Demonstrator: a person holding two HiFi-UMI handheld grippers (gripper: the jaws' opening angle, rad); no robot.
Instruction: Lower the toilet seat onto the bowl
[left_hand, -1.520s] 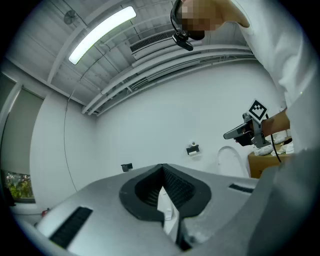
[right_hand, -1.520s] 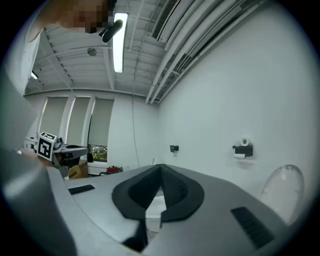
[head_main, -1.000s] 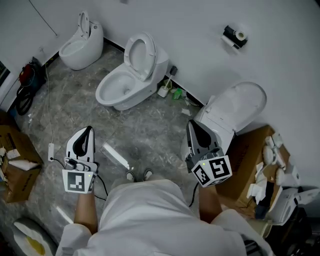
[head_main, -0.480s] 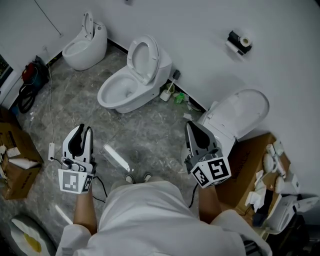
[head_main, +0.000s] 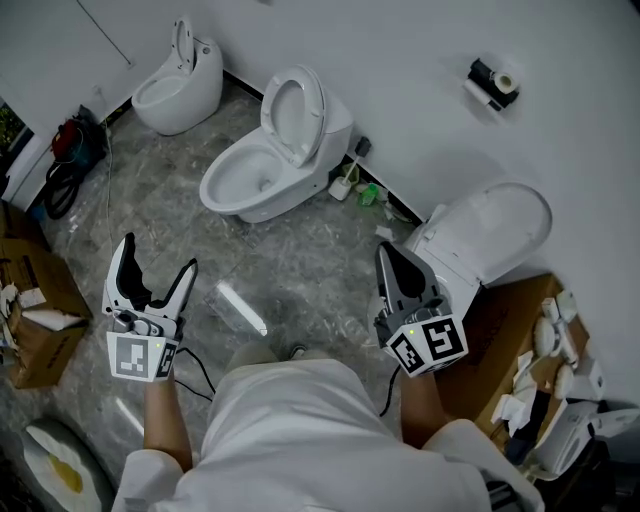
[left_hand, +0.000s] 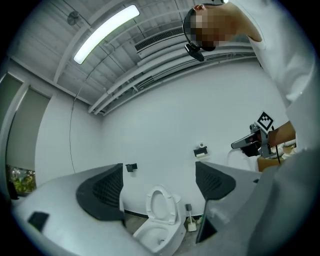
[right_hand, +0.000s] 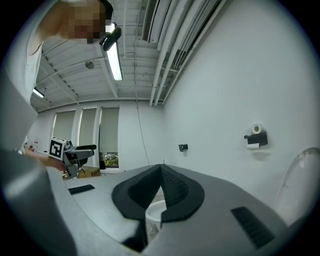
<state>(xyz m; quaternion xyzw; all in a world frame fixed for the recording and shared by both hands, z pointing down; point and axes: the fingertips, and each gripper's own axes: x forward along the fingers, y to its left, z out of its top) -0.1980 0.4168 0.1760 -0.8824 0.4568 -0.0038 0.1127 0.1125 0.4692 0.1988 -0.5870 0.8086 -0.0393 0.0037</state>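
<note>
The white toilet (head_main: 245, 180) stands by the far wall with its seat (head_main: 295, 115) raised upright against the tank. My left gripper (head_main: 157, 255) hovers over the floor well short of the toilet, its jaws opening wide with nothing between them. Through them, in the left gripper view, the raised seat (left_hand: 161, 205) and bowl (left_hand: 157, 235) show ahead of the left gripper (left_hand: 160, 187). My right gripper (head_main: 385, 252) is shut and empty, held near the right-hand toilet. In its own view the right gripper (right_hand: 161, 170) shows both pads pressed together.
A second toilet (head_main: 185, 75) stands at the far left, and a third (head_main: 490, 225) with its lid down at the right. Cardboard boxes (head_main: 30, 300) (head_main: 510, 320) flank me. A toilet brush (head_main: 345, 185) and a paper holder (head_main: 492, 80) are by the wall. A cable (head_main: 105, 230) runs across the floor.
The left gripper's jaws have gone from shut to wide open, and it has drifted slightly left. The right gripper has stayed shut in about the same place.
</note>
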